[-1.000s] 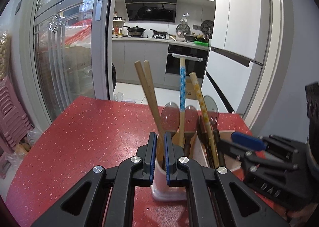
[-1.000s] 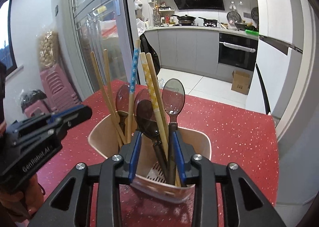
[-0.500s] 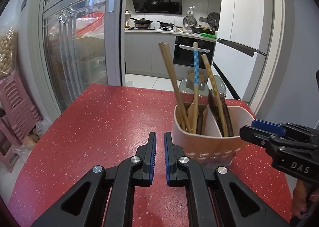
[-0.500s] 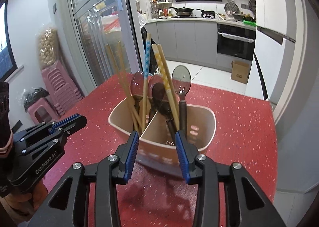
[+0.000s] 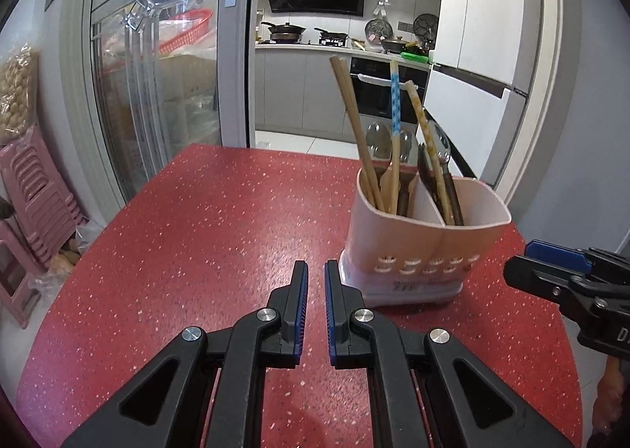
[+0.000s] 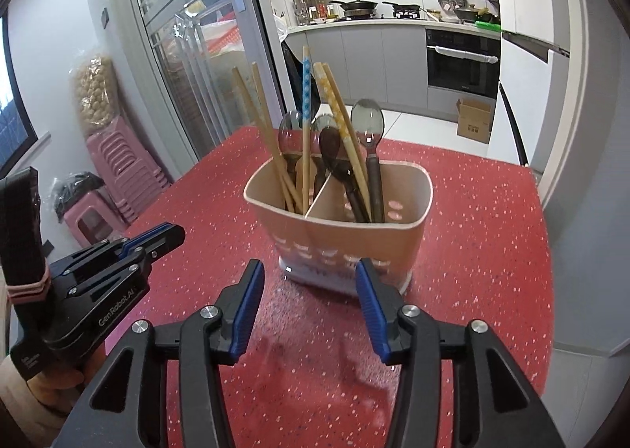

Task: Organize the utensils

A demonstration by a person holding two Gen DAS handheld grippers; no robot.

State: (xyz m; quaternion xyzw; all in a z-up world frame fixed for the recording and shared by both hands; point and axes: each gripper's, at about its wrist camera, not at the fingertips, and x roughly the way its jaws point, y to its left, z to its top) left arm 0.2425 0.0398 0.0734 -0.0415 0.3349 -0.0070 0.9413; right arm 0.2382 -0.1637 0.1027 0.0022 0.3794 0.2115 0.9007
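Left wrist view shows the left tool (image 5: pixel 316 270) with its blue pads drawn narrow, nothing between them, poised over the red speckled desk (image 5: pixel 204 235). Just ahead and to its right stands the pink utensil holder (image 5: pixel 425 247), upright on the desk, split by a divider into two compartments. Plain wooden chopsticks (image 5: pixel 356 132) and a blue-patterned chopstick (image 5: pixel 395 105) lean in the left compartment; yellow-patterned chopsticks (image 6: pixel 340 121) and dark-handled spoons (image 6: pixel 368 125) stand in the right one. Right wrist view shows the right tool (image 6: pixel 309 270) empty, its jaws opening, just short of the holder's base.
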